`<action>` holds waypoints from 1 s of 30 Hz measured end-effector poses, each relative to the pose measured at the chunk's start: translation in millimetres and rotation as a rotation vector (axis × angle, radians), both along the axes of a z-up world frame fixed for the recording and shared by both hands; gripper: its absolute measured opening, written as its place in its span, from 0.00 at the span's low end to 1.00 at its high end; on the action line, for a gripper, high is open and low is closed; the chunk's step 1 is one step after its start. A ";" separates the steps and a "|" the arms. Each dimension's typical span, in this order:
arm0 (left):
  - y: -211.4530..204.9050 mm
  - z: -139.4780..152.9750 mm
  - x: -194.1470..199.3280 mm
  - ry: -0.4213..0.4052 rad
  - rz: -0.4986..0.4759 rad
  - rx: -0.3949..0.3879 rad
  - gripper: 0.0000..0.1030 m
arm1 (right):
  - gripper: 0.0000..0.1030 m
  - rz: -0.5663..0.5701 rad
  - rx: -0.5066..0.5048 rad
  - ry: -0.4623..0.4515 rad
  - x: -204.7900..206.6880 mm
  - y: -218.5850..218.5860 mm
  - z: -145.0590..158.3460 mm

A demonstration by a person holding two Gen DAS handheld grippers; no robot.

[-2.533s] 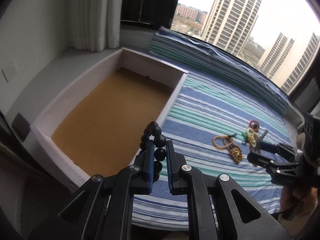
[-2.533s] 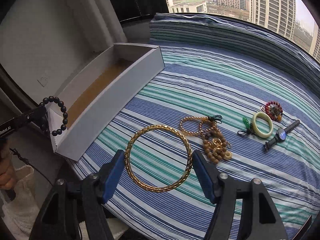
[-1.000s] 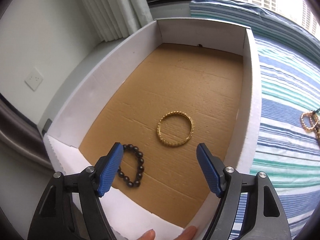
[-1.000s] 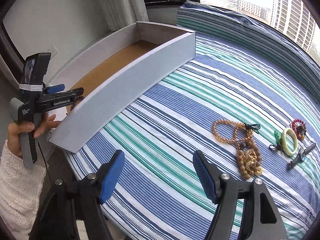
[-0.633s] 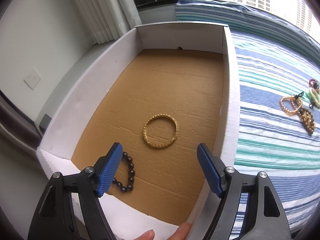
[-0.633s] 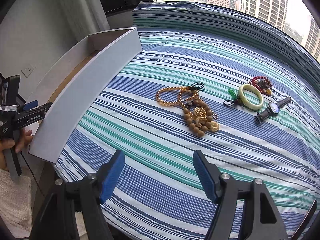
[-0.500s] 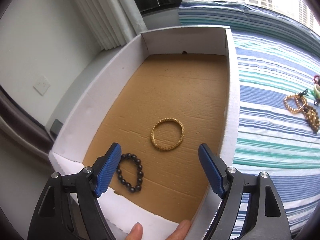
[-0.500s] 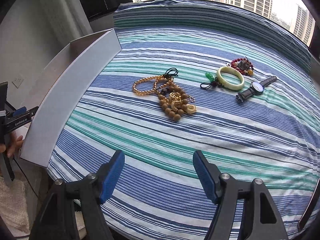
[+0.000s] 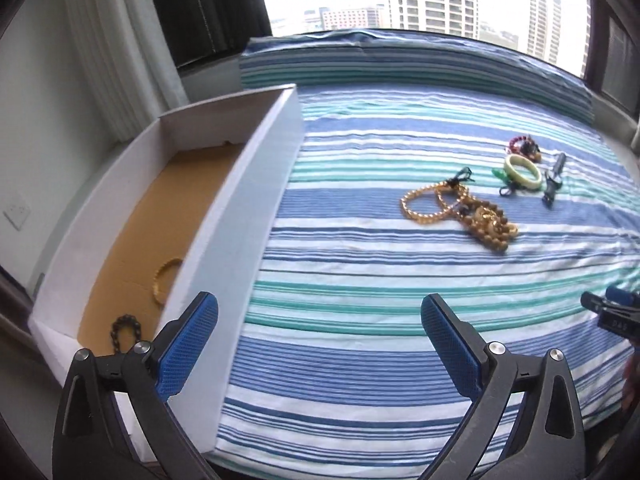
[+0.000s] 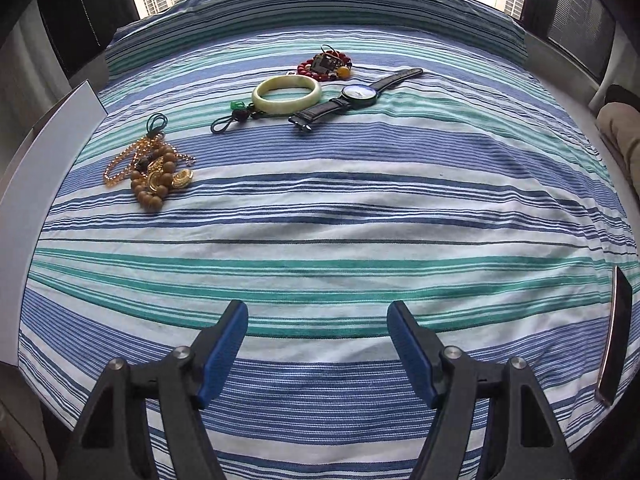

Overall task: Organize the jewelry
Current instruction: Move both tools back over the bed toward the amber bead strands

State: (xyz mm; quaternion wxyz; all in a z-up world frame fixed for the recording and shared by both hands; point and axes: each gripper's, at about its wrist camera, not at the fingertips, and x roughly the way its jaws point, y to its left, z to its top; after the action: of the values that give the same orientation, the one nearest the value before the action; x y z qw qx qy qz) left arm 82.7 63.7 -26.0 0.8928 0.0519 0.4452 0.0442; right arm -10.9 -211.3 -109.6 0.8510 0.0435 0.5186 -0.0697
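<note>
A: Left gripper?
B: Jaws wide apart, empty, over the box's near wall. Inside lie the gold bangle and black bead bracelet.
A: Right gripper?
B: Also spread, empty, above the striped cloth. Beyond: bead pile left; jade bangle, watch, red bracelet farther back.

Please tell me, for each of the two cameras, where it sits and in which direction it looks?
Left wrist: on the left claw, open, facing the white box edge and striped cloth; the right claw shows at the right.
Right wrist: on the right claw, open, facing across the cloth toward the windows.
Shared: jade bangle, watch, bead pile.
</note>
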 end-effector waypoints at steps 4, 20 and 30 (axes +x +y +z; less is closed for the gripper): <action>-27.3 -47.6 19.3 0.121 -0.027 -0.109 0.97 | 0.72 -0.013 -0.004 0.009 -0.5 -5.3 -11.7; -48.6 -104.1 42.7 0.184 0.004 -0.134 1.00 | 0.94 0.016 -0.057 -0.051 -3.2 3.4 -21.2; -49.4 -103.3 53.3 0.261 -0.059 -0.128 0.99 | 1.00 0.017 -0.061 -0.079 -6.5 4.4 -22.5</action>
State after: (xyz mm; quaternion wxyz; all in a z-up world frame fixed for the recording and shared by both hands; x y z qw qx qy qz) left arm 136.0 14.3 -129.2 0.8298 0.0133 0.5577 -0.0176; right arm -17.4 -207.0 -132.1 0.8723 0.0160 0.4827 -0.0765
